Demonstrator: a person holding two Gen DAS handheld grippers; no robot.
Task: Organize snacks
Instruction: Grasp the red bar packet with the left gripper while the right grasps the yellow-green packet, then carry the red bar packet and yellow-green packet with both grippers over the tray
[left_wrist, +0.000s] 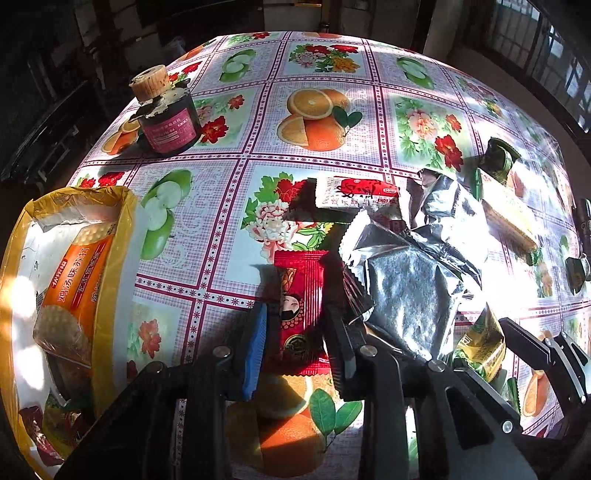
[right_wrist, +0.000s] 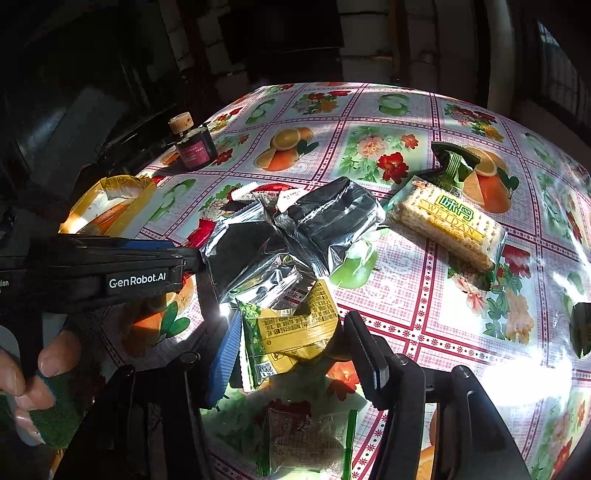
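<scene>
While straddling a red candy packet printed with a cartoon face, left gripper parted wide, blue pad on one side, black finger on the other — whether either touches the wrapper, cannot tell. Flat on the fruit-and-flower oilcloth, that packet, just beside crumpled silver foil bags. Further left, a yellow-rimmed box holding an orange soda-cracker pack. Right gripper likewise spread, framing a yellow-and-green snack packet tilted against the foil heap; contact unclear. Beyond the heap, a WEIDAN cracker pack and a dark green wrapper touching its far end. Near the far-left table edge, a dark jar with pink label — upright.
</scene>
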